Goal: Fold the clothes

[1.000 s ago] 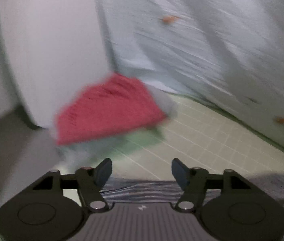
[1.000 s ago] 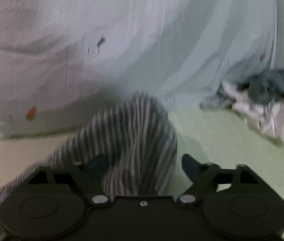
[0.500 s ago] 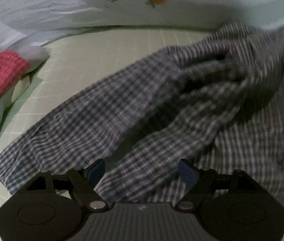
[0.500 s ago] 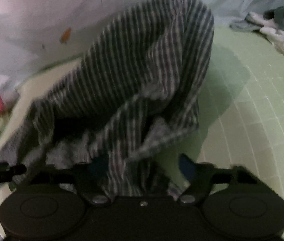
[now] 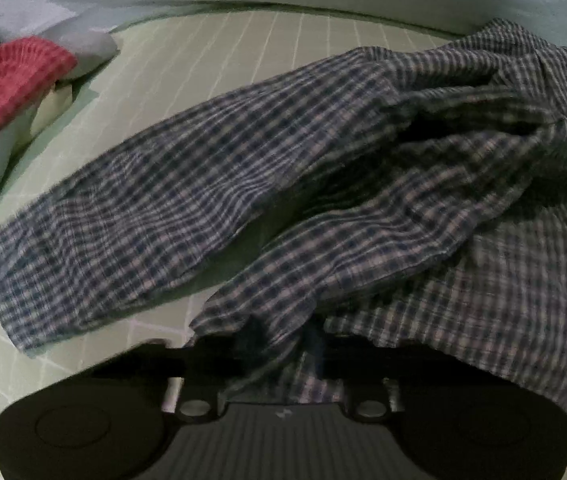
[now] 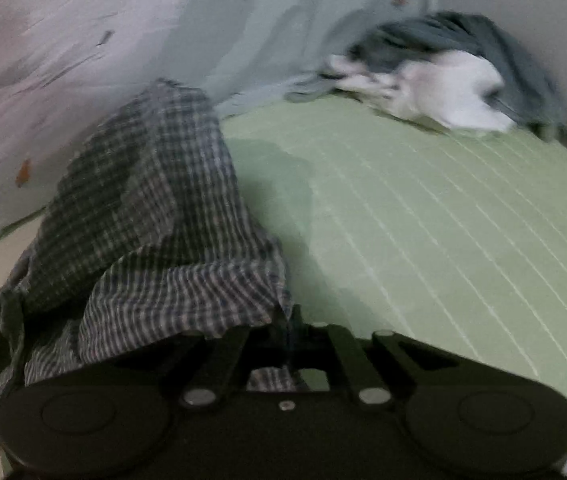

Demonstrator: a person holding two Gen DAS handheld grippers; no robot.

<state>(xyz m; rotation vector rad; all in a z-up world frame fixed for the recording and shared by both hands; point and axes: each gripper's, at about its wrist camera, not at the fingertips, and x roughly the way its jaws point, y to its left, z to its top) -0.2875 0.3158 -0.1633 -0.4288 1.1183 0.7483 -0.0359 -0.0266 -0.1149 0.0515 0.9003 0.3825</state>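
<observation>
A dark blue and white checked shirt (image 5: 243, 168) lies crumpled on the green gridded mat (image 5: 211, 52), one sleeve stretched out to the left. My left gripper (image 5: 283, 344) points steeply down at it, its jaws closing with a bunch of the shirt's fabric pinched between them. In the right wrist view the same shirt (image 6: 155, 208) rises in a hump at the left. My right gripper (image 6: 289, 320) is shut on the shirt's near edge, the cloth draping over its left finger.
A folded red garment (image 5: 7, 80) lies on pale folded cloth at the mat's far left. A loose pile of grey-blue and white clothes (image 6: 443, 80) sits at the far right corner. A pale sheet (image 6: 83, 40) with small orange prints hangs behind the mat (image 6: 423, 220).
Both grippers stood open a second ago; now each is pinched on the shirt. The left view swung from the red garment down onto the shirt. The right gripper shifted, bringing the clothes pile into view.
</observation>
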